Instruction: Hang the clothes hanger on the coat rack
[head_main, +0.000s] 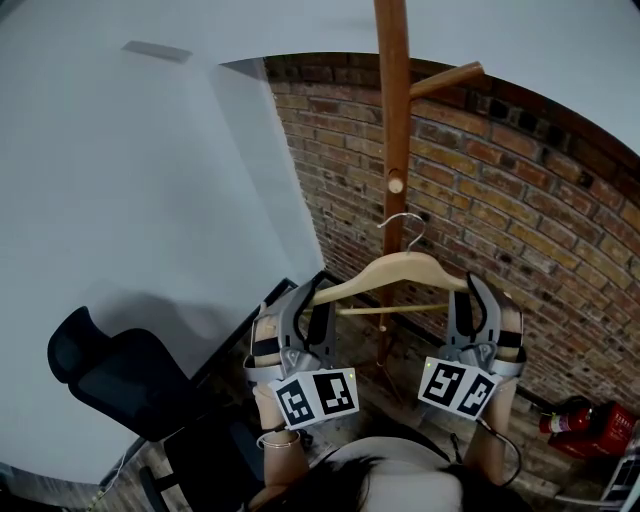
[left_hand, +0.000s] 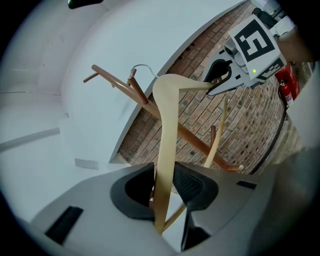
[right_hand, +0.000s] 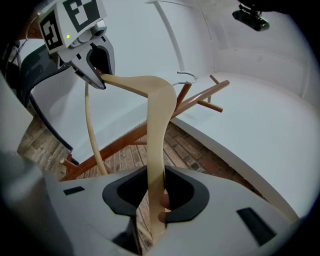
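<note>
A pale wooden clothes hanger (head_main: 400, 272) with a metal hook (head_main: 405, 225) is held level in front of the brown wooden coat rack (head_main: 393, 150). The hook sits close to the pole, below a short knob peg (head_main: 396, 185) and a long angled peg (head_main: 447, 78). My left gripper (head_main: 312, 292) is shut on the hanger's left arm, my right gripper (head_main: 472, 290) on its right arm. In the left gripper view the hanger (left_hand: 167, 125) runs up out of the jaws of the left gripper (left_hand: 165, 187). In the right gripper view the hanger (right_hand: 157, 115) is pinched by the right gripper (right_hand: 157, 195).
A brick wall (head_main: 520, 200) stands behind the rack, with a white wall (head_main: 130, 200) to its left. A black office chair (head_main: 110, 375) is at the lower left. A red fire extinguisher (head_main: 585, 420) lies on the floor at the lower right.
</note>
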